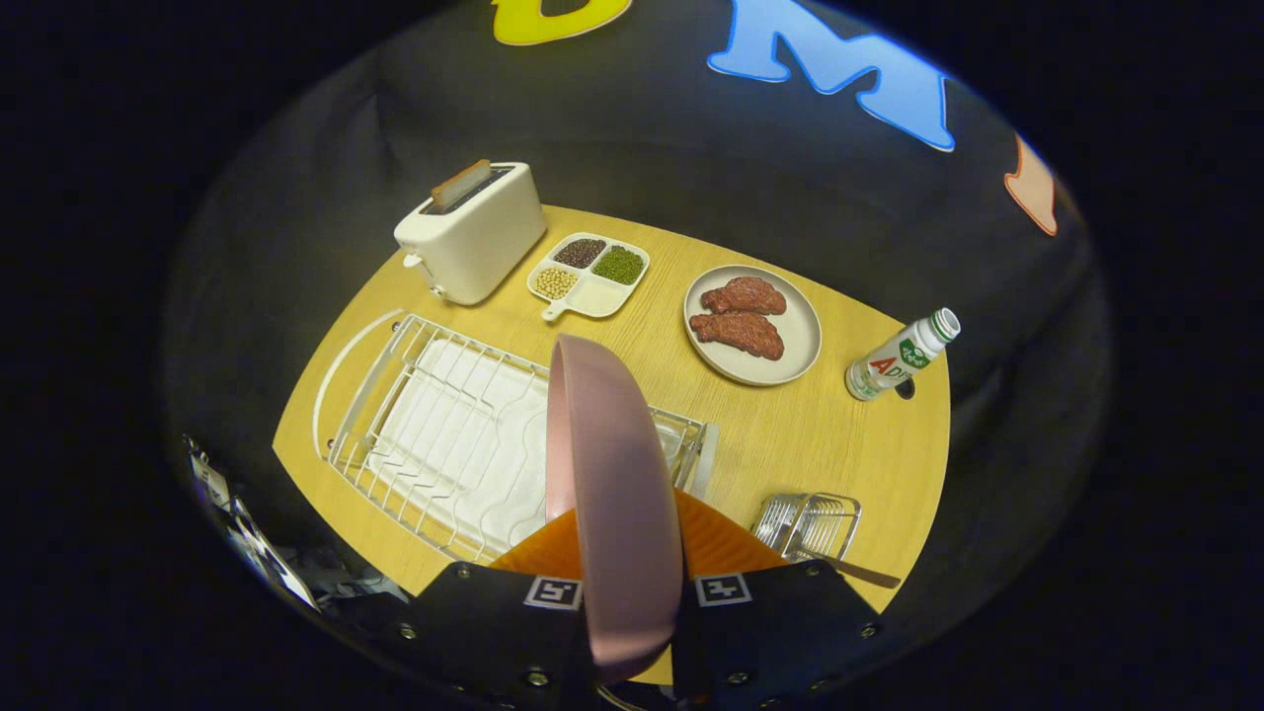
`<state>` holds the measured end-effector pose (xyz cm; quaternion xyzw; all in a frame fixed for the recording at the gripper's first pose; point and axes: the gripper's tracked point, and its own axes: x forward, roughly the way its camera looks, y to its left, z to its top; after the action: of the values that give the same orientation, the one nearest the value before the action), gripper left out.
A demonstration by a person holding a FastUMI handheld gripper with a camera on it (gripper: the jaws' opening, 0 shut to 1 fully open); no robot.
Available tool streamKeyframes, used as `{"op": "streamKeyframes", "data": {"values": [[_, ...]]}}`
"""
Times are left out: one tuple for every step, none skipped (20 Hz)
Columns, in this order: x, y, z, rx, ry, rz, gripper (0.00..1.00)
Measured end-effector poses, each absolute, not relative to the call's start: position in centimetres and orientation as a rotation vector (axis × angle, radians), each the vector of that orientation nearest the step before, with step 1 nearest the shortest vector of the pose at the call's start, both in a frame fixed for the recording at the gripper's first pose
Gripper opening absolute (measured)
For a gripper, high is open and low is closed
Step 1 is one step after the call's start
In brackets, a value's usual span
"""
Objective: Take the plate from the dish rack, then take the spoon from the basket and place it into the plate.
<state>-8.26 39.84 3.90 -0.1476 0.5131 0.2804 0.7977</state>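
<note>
Wooden tabletop [790,434] under dark cloth walls forms the setting, and I hold my gripper [629,583] above its near side. Both of my fingers [736,553] press on the pink plate [612,494], which stands on edge between them, its rim running forward from my fingers and rising over the near end of the dish rack [444,434]; the plate is lifted clear of the rack's wires. My claw is closed down to the plate's thickness and holds nothing else. White and wire-built, the dish rack lies flat on the table just ahead and to the left of my fingers, with a white drip tray beneath it. Just to the right of my fingers stands the small wire basket [810,523], and a spoon handle [869,573] pokes out of it toward the table's near edge. Beyond the rack, a white toaster [474,232] with a slice in its slot sits at the far left. Beside it is a white divided dish [590,275] holding beans and grains in separate compartments. Further right rests a pale round plate carrying two pieces of meat [743,318]. Near the table's right edge stands a small bottle [901,355], tilted in this view.
</note>
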Motion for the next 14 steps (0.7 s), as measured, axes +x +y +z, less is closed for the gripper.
{"op": "streamKeyframes", "data": {"values": [[-8.8,38.8,4.5,-0.289,1.097,0.611,0.27],[-9.6,37.7,5.1,-0.262,1.097,0.619,0.27],[-10.6,36.6,5.4,-0.231,1.105,0.626,0.27],[-11.7,35.5,5.5,-0.194,1.119,0.633,0.26],[-12.9,34.3,5.3,-0.161,1.135,0.638,0.27],[-14.0,33.1,5.0,-0.133,1.151,0.638,0.27],[-15.2,31.8,4.6,-0.112,1.168,0.639,0.26],[-16.3,30.5,4.1,-0.091,1.184,0.633,0.26],[-17.5,29.5,3.6,-0.064,1.201,0.629,0.26],[-18.6,28.6,3.0,-0.035,1.221,0.624,0.26],[-19.6,27.7,2.5,-0.006,1.240,0.620,0.26],[-20.7,27.0,1.9,0.026,1.259,0.613,0.27],[-21.6,26.3,1.2,0.055,1.279,0.607,0.26],[-22.6,25.7,0.4,0.085,1.297,0.602,0.27]]}}
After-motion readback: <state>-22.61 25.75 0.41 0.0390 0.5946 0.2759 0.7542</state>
